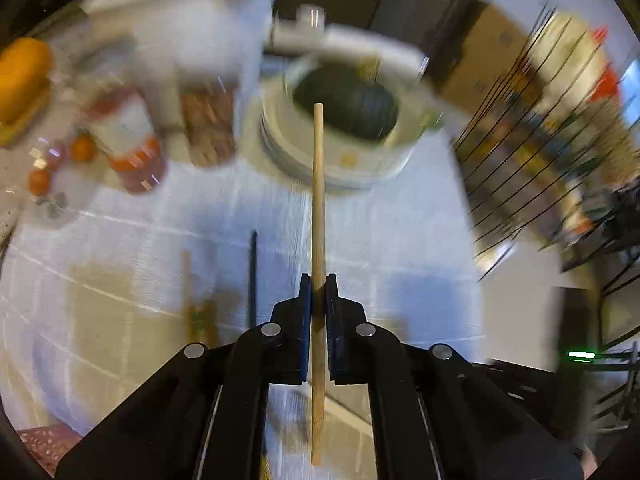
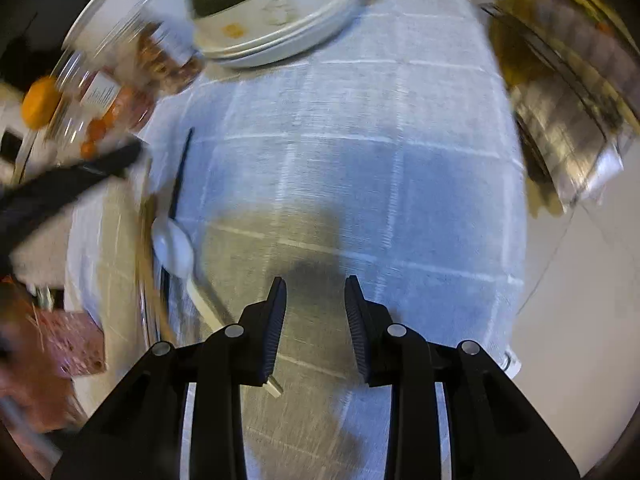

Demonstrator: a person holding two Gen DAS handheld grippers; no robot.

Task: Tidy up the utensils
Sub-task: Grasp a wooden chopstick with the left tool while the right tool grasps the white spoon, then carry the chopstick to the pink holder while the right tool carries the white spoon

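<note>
My left gripper [image 1: 318, 284] is shut on a thin wooden stick [image 1: 318, 200], perhaps a chopstick, and holds it above the light blue checked tablecloth [image 1: 380, 240]. A black stick [image 1: 253, 276] and another wooden utensil [image 1: 198, 312] lie on the cloth to its left. My right gripper [image 2: 315, 282] is open and empty over the cloth [image 2: 360, 160]. In the right wrist view a white spoon [image 2: 174, 246], a black stick [image 2: 179, 180] and wooden utensils [image 2: 150, 280] lie to its left. Both views are motion-blurred.
A stack of white plates with a bowl holding something dark [image 1: 348, 108] stands at the back, also in the right wrist view [image 2: 276, 12]. Jars and oranges [image 1: 120, 148] crowd the back left. A wire rack [image 1: 540, 140] stands at the right.
</note>
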